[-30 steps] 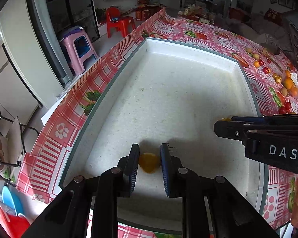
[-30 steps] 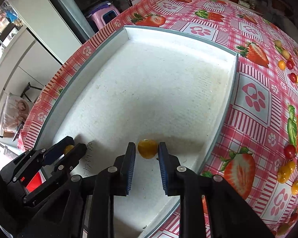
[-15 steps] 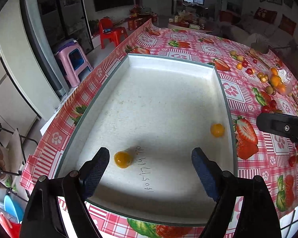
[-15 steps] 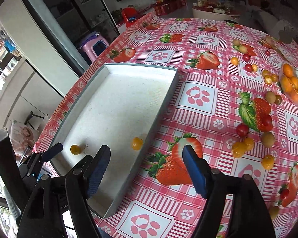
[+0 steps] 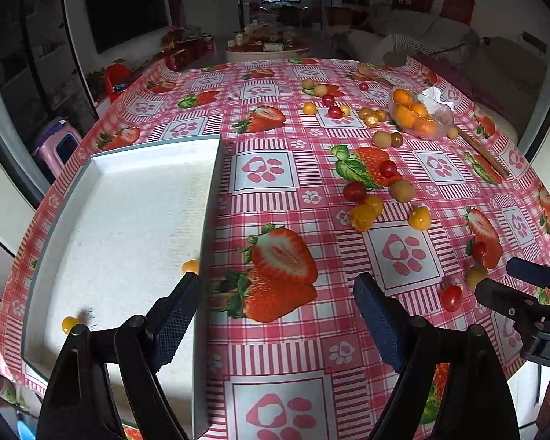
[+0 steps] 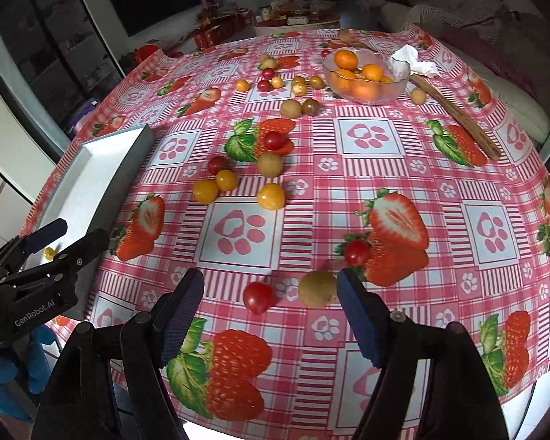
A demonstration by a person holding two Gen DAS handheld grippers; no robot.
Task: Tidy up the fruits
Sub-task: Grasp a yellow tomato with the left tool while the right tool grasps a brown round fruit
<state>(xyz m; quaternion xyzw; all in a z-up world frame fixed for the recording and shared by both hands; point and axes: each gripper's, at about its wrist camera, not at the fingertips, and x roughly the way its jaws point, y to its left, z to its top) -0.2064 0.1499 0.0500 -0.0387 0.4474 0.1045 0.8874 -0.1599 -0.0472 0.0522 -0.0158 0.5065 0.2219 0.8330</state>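
1. The right gripper (image 6: 269, 313) is empty and opened wide now. One second ago it was closed narrow on a small yellow fruit inside the tray; that fruit is released.
2. In the right wrist view, just in front of the right gripper's fingertips, a red cherry tomato (image 6: 258, 297) and a yellow-green fruit (image 6: 317, 289) lie on the tablecloth (image 6: 385, 168) at lower centre. I judge one of them is the next thing to pick up.
3. The left gripper (image 5: 277, 315) is also empty and wide. One second ago it too was pinching a yellow fruit in the tray.
4. Both grippers have moved out of the tray toward the scattered fruit, so I judge one delivery is finished and a new one begins.
5. In the left wrist view the tray (image 5: 212, 198) fills the left part of the frame. One yellow fruit (image 5: 69, 324) lies at its near left corner, and a second yellow fruit (image 5: 190, 266) lies against the right wall.
6. Farther, in the middle of the right wrist view, a group of yellow fruits (image 6: 238, 190) and red tomatoes lies loose on the cloth.
7. At the upper right, a glass bowl (image 6: 396, 90) holds oranges. Most of the task is not yet done.
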